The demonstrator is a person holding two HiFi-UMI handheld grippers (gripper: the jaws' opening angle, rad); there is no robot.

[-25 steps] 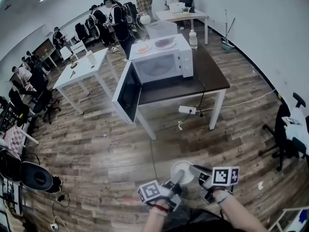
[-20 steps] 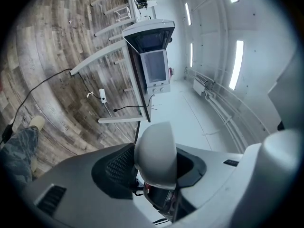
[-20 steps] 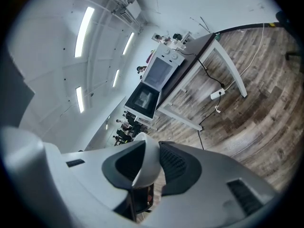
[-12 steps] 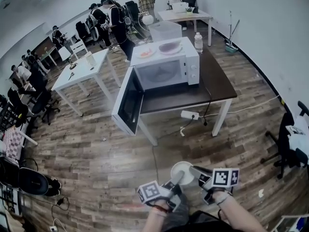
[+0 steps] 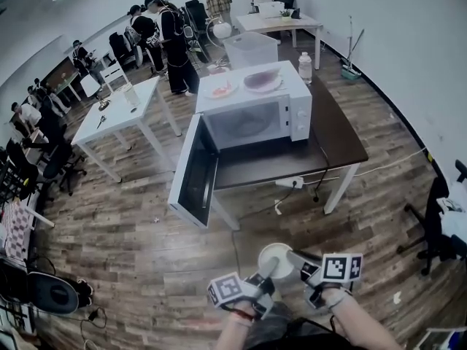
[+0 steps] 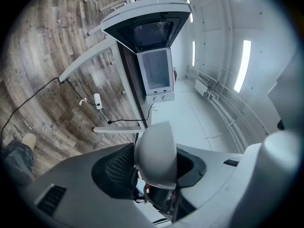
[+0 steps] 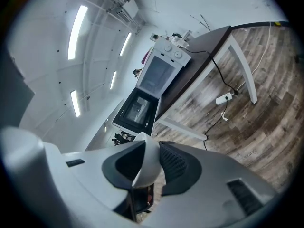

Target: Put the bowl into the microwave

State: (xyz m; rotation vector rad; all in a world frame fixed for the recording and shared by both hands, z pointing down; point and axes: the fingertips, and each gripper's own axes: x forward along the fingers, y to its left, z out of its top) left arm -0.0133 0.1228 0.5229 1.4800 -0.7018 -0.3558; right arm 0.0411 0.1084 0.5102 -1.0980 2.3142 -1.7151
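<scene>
In the head view a white bowl point(image 5: 276, 259) hangs above the wooden floor, low in the frame, gripped on its rim from both sides. My left gripper point(image 5: 267, 270) is shut on its left edge and my right gripper point(image 5: 295, 259) on its right edge. The left gripper view has the bowl point(image 6: 156, 151) pinched between the dark pads, and so does the right gripper view, where the bowl point(image 7: 147, 163) stands edge-on. Ahead, the white microwave point(image 5: 252, 119) sits on a dark table point(image 5: 332, 133), its door point(image 5: 193, 170) swung wide open to the left.
Two plates point(image 5: 261, 81) lie on top of the microwave and a water bottle point(image 5: 305, 68) stands beside it. A power strip point(image 5: 290, 183) with cables hangs under the table. A white table point(image 5: 120, 111) and several people are at back left, an office chair point(image 5: 445, 217) at right.
The microwave and its table have come nearer and lower in the head view. Both grippers and the bowl keep the same place in the frame.
</scene>
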